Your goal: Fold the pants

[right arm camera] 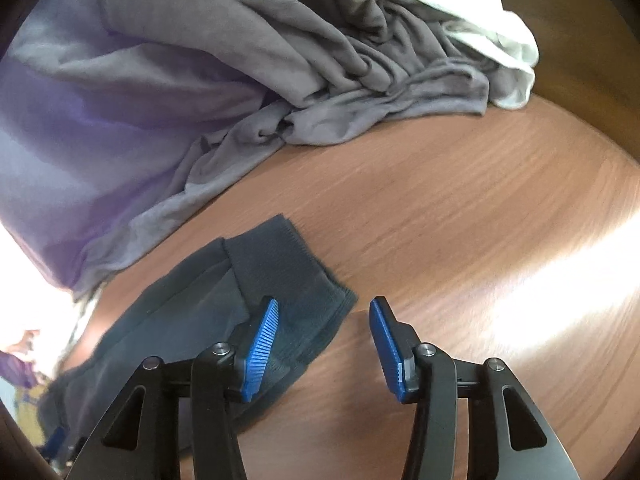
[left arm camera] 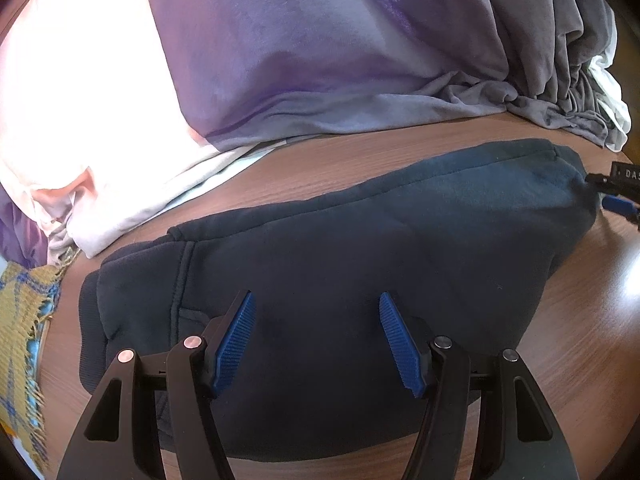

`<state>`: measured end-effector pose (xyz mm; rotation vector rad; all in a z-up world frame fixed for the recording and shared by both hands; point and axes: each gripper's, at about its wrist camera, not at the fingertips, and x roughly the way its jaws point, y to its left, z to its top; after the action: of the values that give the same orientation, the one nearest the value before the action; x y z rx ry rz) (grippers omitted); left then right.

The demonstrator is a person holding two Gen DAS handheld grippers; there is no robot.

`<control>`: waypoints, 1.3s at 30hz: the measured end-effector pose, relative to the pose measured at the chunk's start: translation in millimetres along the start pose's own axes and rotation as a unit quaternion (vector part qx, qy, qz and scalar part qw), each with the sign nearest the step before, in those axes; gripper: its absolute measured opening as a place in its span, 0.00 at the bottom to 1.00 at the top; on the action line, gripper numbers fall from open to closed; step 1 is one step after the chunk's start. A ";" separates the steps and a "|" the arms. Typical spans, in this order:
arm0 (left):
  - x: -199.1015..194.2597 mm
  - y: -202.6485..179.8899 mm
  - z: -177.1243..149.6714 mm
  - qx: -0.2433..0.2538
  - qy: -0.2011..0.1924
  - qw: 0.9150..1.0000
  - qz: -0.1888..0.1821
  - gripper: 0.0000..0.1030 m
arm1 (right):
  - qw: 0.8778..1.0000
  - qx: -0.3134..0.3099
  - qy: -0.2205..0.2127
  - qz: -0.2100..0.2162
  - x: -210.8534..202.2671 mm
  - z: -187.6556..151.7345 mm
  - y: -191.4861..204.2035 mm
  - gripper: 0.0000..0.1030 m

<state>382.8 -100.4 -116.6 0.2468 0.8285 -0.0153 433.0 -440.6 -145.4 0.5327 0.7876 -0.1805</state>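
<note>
Left wrist view: looking steeply down and forward along the left gripper (left arm camera: 316, 340), close over the folded dark pants (left arm camera: 360, 264) on the wooden table (left arm camera: 568, 320), which fill the middle; the right gripper (left arm camera: 622, 196) tip enters at 3 o'clock. Right wrist view: same downward slant along the right gripper (right arm camera: 324, 340), close above the pants (right arm camera: 260, 280) cuff at 7 o'clock and bare table (right arm camera: 460, 220). Both views share the pants, the table and the grey cloth heap (left arm camera: 540, 60) (right arm camera: 320, 40) at 12 o'clock.

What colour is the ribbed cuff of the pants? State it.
Dark navy, almost charcoal, matching the rest of the pants. The ribbed cuff shows best in the right wrist view.
</note>
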 end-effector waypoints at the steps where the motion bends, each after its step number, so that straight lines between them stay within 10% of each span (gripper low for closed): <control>1: 0.6 0.3 -0.2 -0.001 0.001 1.000 -0.001 0.62 | 1.000 0.008 0.001 0.002 -0.7 -2.0 -1.2 0.47; 9: 2.2 -1.6 0.0 0.000 0.003 1.000 -0.001 0.62 | 0.999 0.034 0.004 0.016 8.0 0.2 1.3 0.47; 17: 3.8 -0.4 0.9 -0.008 0.008 1.000 -0.006 0.63 | 1.000 0.019 -0.003 0.005 9.8 2.0 9.0 0.14; 39: -45.9 97.5 -20.2 -0.077 -0.011 0.996 0.048 0.62 | 0.969 -0.199 -0.122 0.076 -97.6 1.1 152.0 0.12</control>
<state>347.7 -4.9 -75.6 0.1415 0.7900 0.1354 418.4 -315.3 -16.0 0.1822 0.5210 0.0547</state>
